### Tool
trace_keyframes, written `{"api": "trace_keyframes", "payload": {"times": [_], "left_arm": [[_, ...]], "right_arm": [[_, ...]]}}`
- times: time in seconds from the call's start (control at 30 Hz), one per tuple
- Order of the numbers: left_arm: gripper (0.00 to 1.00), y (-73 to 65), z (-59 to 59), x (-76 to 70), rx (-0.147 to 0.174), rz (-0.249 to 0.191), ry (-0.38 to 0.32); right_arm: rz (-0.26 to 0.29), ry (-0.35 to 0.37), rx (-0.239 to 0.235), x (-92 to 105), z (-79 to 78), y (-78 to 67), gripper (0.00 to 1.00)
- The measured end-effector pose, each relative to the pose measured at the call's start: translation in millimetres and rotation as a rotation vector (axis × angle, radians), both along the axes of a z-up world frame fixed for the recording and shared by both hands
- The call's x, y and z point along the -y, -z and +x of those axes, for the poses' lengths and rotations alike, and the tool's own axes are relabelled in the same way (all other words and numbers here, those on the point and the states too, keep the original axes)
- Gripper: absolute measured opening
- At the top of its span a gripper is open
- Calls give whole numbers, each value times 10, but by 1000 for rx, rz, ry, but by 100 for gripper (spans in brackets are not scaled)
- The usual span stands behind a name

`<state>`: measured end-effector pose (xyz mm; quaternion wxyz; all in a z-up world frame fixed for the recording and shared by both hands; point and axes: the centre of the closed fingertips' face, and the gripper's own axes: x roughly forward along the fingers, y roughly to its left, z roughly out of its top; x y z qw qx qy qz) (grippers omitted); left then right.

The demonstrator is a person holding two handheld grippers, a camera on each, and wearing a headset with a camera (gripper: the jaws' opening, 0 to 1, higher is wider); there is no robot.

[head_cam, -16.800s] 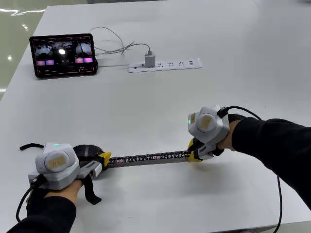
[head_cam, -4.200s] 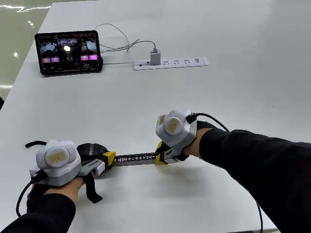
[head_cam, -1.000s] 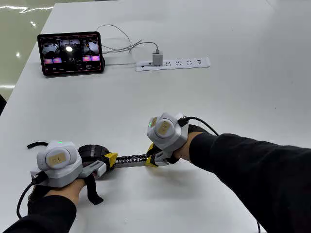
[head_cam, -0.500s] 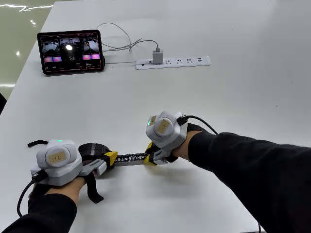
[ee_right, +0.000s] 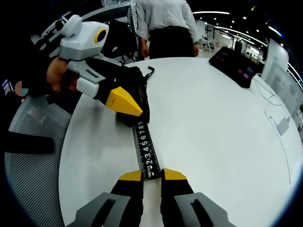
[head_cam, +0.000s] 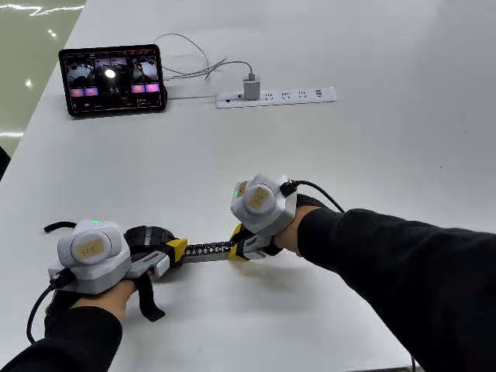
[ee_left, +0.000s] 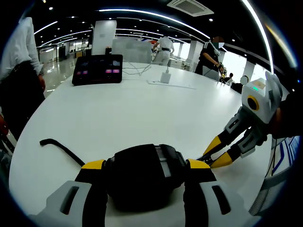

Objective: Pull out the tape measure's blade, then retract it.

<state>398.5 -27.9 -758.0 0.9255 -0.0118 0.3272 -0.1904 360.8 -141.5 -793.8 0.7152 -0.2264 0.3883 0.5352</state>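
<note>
At the near edge of the white table (head_cam: 232, 155), the left gripper (head_cam: 164, 258) clamps the black tape measure case (ee_left: 144, 175), its yellow-tipped jaws pressed against both sides. A short run of blade (ee_right: 144, 146) lies flat on the table, reaching across to the right gripper (ee_right: 151, 176), whose jaws are pinched nearly together on the blade's end. Farther back sit a tablet (head_cam: 112, 79) and a power strip (head_cam: 275, 97)
</note>
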Motion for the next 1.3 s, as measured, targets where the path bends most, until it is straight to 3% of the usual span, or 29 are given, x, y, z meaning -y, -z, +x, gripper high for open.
{"api": "trace_keyframes", "payload": {"times": [1.3], "left_arm": [[60, 8, 11, -2, 0, 0, 5]], "right_arm": [[17, 0, -3, -113, 12, -2, 9]]}}
